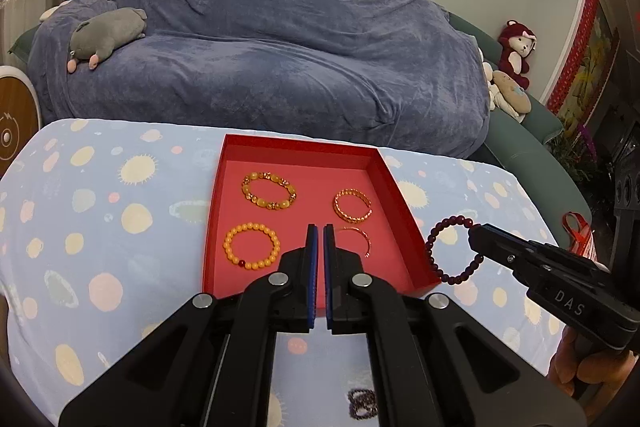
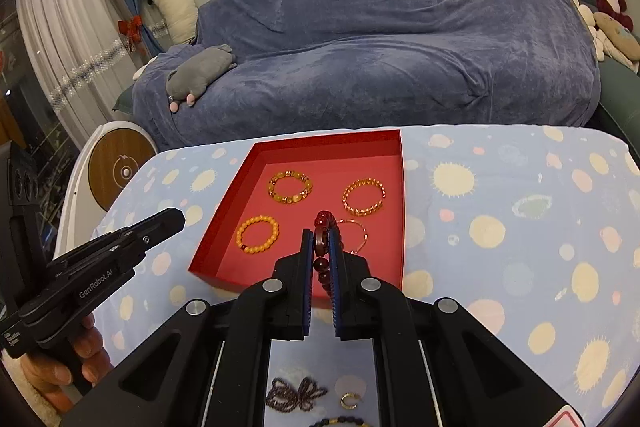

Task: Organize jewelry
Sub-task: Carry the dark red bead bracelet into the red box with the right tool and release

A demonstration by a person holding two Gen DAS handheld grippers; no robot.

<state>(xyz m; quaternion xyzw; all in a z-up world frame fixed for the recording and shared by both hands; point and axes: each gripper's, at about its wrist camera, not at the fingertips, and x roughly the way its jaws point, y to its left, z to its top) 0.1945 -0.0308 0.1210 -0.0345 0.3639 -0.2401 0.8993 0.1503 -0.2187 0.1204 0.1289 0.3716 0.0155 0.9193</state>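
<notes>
A red tray (image 1: 394, 187) (image 2: 224, 207) on the spotted cloth holds a yellow stone bracelet (image 1: 270, 191) (image 2: 291, 187), an orange bead bracelet (image 1: 251, 245) (image 2: 257, 233), a gold chain bracelet (image 1: 353, 211) (image 2: 364, 202) and a thin rose bangle (image 1: 362, 239) (image 2: 356, 235). My right gripper (image 1: 474, 237) (image 2: 320, 239) is shut on a dark red bead bracelet (image 1: 440, 247) (image 2: 323, 223), held in the air by the tray's right edge. My left gripper (image 1: 320, 231) (image 2: 176, 217) is shut and empty, over the tray's near edge.
Loose on the cloth near me lie a dark bead strand (image 2: 294, 395) (image 1: 362, 403), a small gold ring (image 2: 349, 401) and a dark bracelet (image 2: 344, 421). A blue-covered sofa (image 1: 260, 47) stands behind the table, a round side table (image 2: 120, 163) to the left.
</notes>
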